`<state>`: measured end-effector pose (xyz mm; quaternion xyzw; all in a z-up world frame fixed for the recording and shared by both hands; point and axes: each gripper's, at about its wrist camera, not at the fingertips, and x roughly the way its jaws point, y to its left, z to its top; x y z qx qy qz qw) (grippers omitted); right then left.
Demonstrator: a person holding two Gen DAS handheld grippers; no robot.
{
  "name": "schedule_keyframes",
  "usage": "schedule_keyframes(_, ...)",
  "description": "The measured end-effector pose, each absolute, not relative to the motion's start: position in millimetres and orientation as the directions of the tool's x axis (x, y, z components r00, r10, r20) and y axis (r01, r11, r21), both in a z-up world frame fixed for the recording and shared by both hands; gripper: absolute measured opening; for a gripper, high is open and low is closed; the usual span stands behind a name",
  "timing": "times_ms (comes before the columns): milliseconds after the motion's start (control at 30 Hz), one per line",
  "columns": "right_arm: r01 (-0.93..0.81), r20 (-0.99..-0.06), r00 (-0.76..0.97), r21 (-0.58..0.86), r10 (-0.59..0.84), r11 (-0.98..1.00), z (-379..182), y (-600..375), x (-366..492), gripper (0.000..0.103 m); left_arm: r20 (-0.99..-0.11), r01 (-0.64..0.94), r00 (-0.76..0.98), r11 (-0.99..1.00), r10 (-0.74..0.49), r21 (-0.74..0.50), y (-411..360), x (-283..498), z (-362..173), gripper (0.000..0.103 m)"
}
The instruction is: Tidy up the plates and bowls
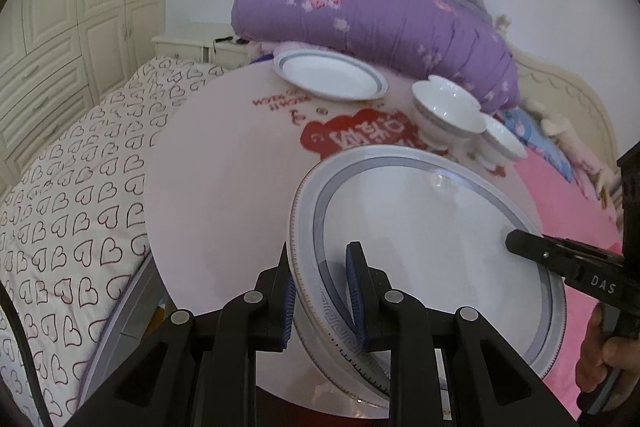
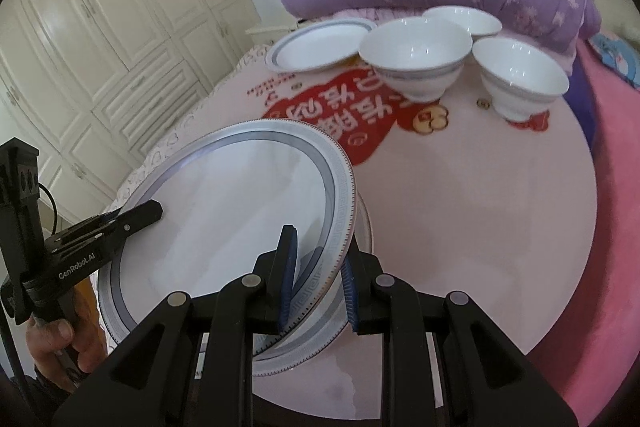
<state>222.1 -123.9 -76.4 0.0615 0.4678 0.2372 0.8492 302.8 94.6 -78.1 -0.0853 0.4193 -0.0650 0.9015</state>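
A large grey-rimmed plate (image 1: 432,227) (image 2: 224,211) is held between both grippers, tilted, above another plate (image 2: 320,331) on the round table. My left gripper (image 1: 322,291) is shut on the plate's left rim. My right gripper (image 2: 316,287) is shut on its right rim; it also shows in the left wrist view (image 1: 520,241), and the left gripper shows in the right wrist view (image 2: 148,211). A smaller grey-rimmed plate (image 1: 330,75) (image 2: 320,45) lies at the table's far side. Two white bowls (image 2: 416,57) (image 2: 520,79) stand near it, with a shallow dish (image 2: 464,21) behind.
The round pink table (image 1: 224,187) (image 2: 460,195) stands on a bed with a heart-print sheet (image 1: 72,211). A folded purple quilt (image 1: 380,15) lies behind the dishes. White wardrobes (image 2: 100,27) fill the left wall.
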Motion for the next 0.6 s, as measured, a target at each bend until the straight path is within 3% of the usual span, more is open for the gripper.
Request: schedule_keyframes(600,-0.342,-0.806,0.411,0.297,0.426,0.891,-96.8,-115.1,223.5,0.022,-0.77,0.033,0.614,0.98,-0.173,-0.194,93.8,319.0,-111.9,0.022)
